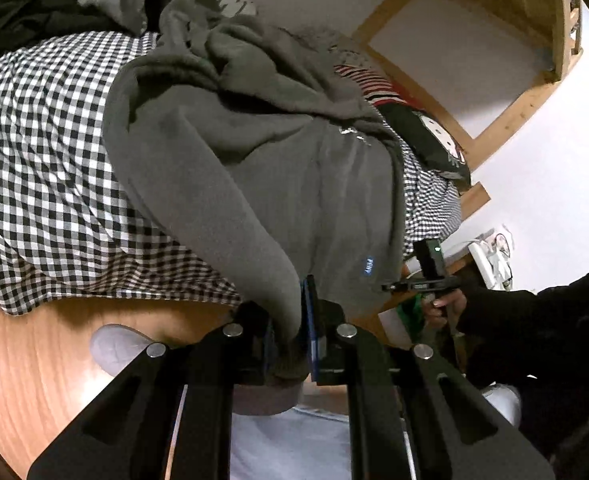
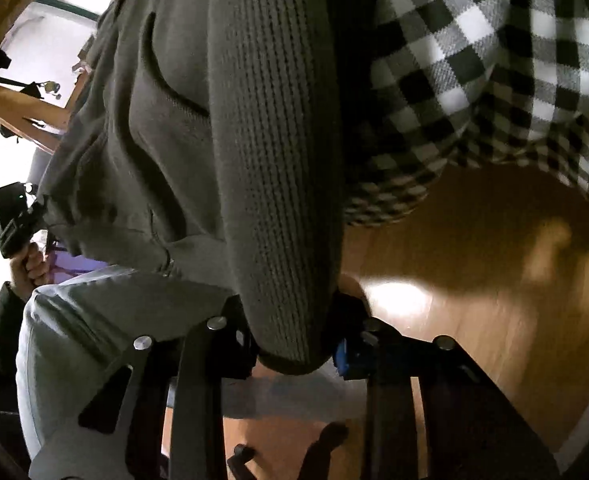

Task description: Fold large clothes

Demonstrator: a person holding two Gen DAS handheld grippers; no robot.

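Grey hoodie [image 1: 230, 152] spread over checked bedcover [image 1: 42, 140], lower part hung off bed edge above wooden floor [image 1: 34, 360]. Hoodie sleeve fold pinched between nearly closed pads of left gripper [image 1: 290, 332], gripper angled downward below bed edge. Ribbed cuff [image 2: 282, 240] of hoodie seated between half-closed fingers of right gripper [image 2: 294, 344]; firm pad contact cannot be told. Hand [image 2: 30, 264] on left gripper handle seen left of hoodie, dark sleeve below

Probably a bedroom: checked bedding [image 1: 46, 152], wooden floor [image 1: 34, 364].
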